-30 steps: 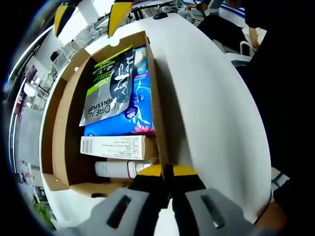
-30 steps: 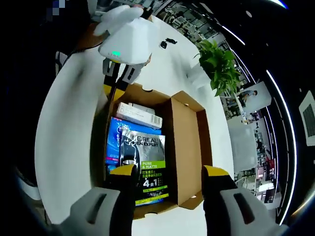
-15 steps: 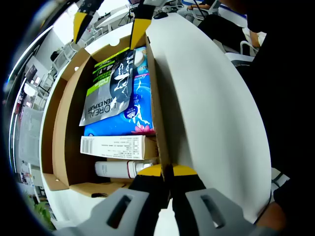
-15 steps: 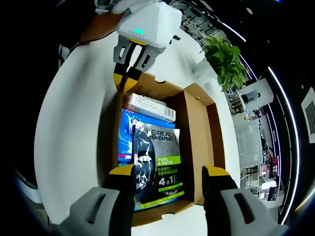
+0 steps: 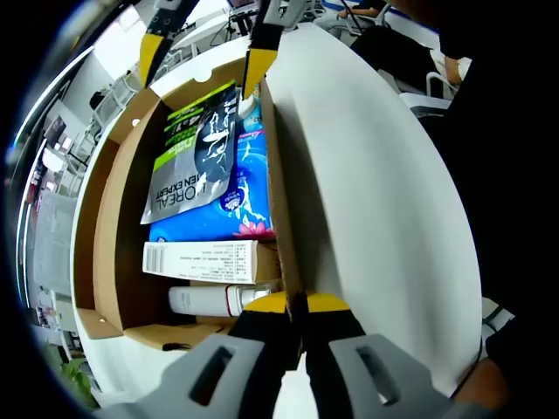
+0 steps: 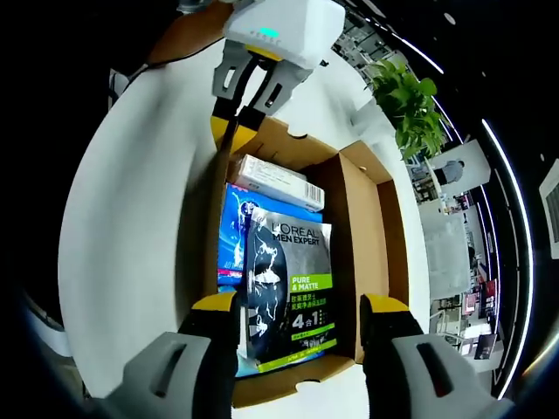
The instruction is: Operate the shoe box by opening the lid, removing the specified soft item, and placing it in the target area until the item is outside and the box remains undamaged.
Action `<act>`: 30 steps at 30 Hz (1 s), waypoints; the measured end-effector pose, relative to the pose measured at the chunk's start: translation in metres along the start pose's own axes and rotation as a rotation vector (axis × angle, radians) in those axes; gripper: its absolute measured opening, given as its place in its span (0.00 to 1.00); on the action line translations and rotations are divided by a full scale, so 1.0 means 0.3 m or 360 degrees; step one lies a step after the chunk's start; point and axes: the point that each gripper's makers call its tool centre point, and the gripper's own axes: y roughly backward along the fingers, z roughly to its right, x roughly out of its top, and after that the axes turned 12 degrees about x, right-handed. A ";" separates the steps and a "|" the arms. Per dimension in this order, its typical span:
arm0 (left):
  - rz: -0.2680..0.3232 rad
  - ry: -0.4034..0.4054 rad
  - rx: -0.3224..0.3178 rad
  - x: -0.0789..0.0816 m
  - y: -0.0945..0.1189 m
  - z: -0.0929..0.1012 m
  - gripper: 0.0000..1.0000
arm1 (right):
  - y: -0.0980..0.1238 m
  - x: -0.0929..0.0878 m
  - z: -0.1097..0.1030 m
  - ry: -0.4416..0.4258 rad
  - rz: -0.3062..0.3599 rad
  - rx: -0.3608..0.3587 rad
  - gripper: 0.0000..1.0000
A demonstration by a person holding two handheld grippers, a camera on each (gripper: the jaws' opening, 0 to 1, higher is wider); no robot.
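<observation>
An open cardboard shoe box (image 5: 112, 218) (image 6: 354, 218) lies on a white table. Inside, a black-and-green L'Oreal pouch (image 5: 196, 148) (image 6: 293, 292) rests on a blue pack (image 5: 236, 205) (image 6: 234, 240). Beside them are a white carton (image 5: 205, 260) (image 6: 279, 182) and a white tube (image 5: 210, 299). My left gripper (image 5: 295, 303) (image 6: 229, 131) is shut on the box's side wall near one end. My right gripper (image 6: 299, 305) (image 5: 208, 52) is open at the opposite end, its jaws straddling the pouch's green end from above; contact cannot be judged.
The white table (image 5: 376, 192) (image 6: 140, 218) has bare room along the box's long side. A potted plant (image 6: 406, 109) stands past the table's far corner. A person in dark clothes (image 5: 515, 175) is at the table edge.
My right gripper has moved in closer over the box, so the pouch now lies between its jaws. The left gripper and the box have stayed put.
</observation>
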 end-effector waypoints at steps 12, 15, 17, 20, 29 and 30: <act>0.0005 -0.0006 -0.0005 -0.008 -0.007 -0.024 0.04 | -0.047 -0.018 0.021 0.0088 -0.0063 0.0082 0.59; 0.0008 -0.0005 -0.0007 -0.007 -0.006 -0.022 0.04 | -0.065 -0.018 0.014 0.0101 -0.0071 0.0117 0.60; 0.0008 -0.0004 -0.0005 -0.007 -0.006 -0.021 0.04 | -0.078 -0.021 0.011 0.0110 -0.0086 0.0129 0.60; 0.0010 -0.0004 -0.0008 -0.006 -0.007 -0.020 0.04 | -0.094 -0.023 0.008 0.0123 -0.0110 0.0132 0.60; 0.0011 -0.0007 -0.0008 -0.005 -0.007 -0.018 0.04 | -0.114 -0.019 0.015 0.0133 -0.0121 0.0130 0.61; 0.0011 -0.0005 -0.0009 -0.005 -0.007 -0.018 0.04 | -0.117 -0.019 0.016 0.0128 -0.0118 0.0131 0.61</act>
